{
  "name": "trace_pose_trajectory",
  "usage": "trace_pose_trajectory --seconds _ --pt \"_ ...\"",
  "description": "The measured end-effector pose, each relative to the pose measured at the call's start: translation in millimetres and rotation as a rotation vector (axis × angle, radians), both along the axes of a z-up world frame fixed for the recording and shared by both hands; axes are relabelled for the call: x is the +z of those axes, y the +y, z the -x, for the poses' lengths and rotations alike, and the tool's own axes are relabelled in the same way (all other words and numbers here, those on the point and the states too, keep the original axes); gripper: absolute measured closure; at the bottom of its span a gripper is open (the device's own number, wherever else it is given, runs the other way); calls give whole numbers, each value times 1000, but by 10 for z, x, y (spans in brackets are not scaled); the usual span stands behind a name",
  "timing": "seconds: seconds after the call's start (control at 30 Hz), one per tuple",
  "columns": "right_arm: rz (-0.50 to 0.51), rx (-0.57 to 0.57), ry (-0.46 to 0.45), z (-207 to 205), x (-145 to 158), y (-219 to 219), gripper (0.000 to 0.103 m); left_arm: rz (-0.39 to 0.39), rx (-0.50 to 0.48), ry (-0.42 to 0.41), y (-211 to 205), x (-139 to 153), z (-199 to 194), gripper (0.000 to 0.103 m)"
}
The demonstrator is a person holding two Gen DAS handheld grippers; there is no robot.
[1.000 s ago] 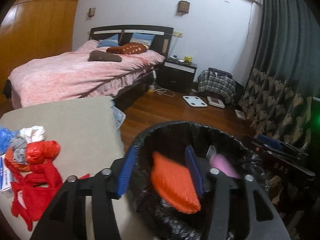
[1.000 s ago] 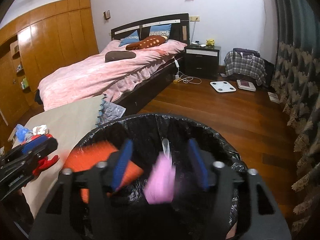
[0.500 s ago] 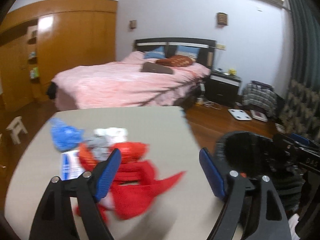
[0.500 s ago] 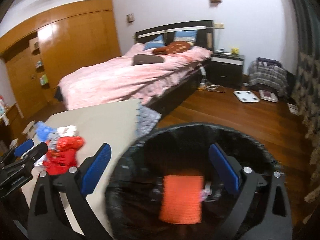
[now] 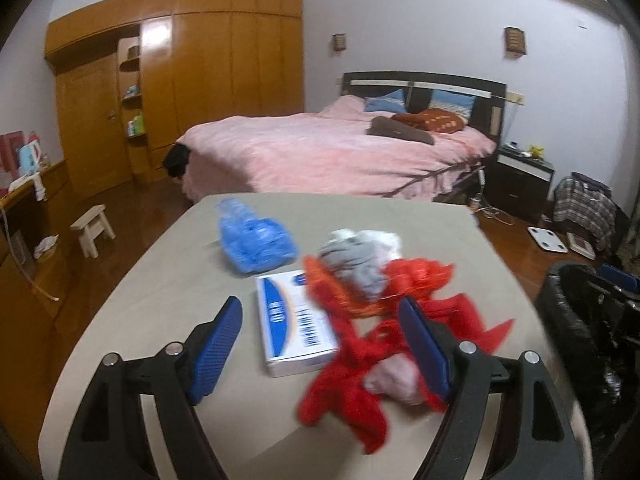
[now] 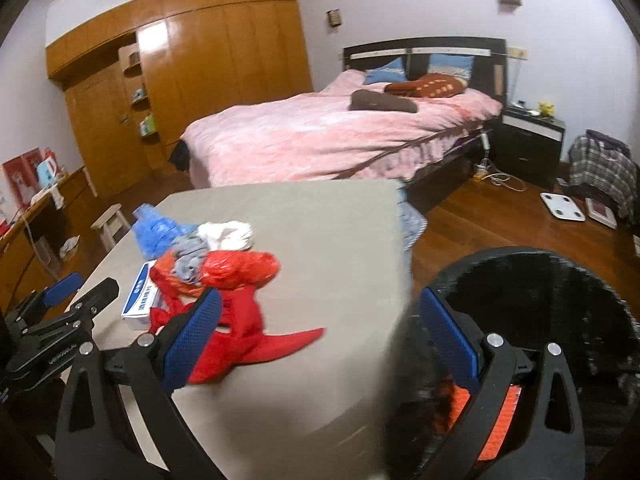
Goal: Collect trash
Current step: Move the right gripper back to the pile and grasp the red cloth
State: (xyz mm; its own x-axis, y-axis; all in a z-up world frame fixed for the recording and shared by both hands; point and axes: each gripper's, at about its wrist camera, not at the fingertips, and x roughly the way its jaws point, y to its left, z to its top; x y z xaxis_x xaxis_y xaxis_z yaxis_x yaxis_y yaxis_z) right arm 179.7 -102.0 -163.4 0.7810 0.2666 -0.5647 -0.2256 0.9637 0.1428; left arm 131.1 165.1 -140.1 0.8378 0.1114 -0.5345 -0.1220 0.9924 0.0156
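A pile of trash lies on the beige table (image 5: 168, 280): a red plastic bag (image 5: 360, 368), a white and blue box (image 5: 292, 320), a blue bag (image 5: 252, 240), a grey-white wad (image 5: 360, 256) and a pink scrap (image 5: 394, 380). My left gripper (image 5: 320, 344) is open and empty, just above the box and red bag. My right gripper (image 6: 320, 336) is open and empty, over the table's right edge. The red bag (image 6: 236, 276) and box (image 6: 140, 296) lie to its left. The black-lined trash bin (image 6: 560, 300) stands to its right with an orange item (image 6: 496, 420) inside. The bin also shows in the left wrist view (image 5: 580, 320).
A pink bed (image 5: 340, 152) stands behind the table, with a black nightstand (image 5: 520, 184) beside it. A wooden wardrobe (image 5: 180, 80) fills the left wall. A small stool (image 5: 92, 228) and a desk (image 5: 24, 216) stand at the left. A white scale (image 6: 562, 206) lies on the wooden floor.
Both grippers have swung left from over the bin to the table. The orange item and the pink item left the jaws and dropped into the bin; both grippers now stand open and empty.
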Motion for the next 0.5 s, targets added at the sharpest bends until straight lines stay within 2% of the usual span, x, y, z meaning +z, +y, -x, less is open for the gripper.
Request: trace_pose_trajectory --seconds 0.23,0.5 --pt "20 59 54 -186 -252 341 8 -14 50 9 241 -113 -11 24" --pt "36 111 120 -368 -506 585 28 -17 74 26 369 -245 -39 24"
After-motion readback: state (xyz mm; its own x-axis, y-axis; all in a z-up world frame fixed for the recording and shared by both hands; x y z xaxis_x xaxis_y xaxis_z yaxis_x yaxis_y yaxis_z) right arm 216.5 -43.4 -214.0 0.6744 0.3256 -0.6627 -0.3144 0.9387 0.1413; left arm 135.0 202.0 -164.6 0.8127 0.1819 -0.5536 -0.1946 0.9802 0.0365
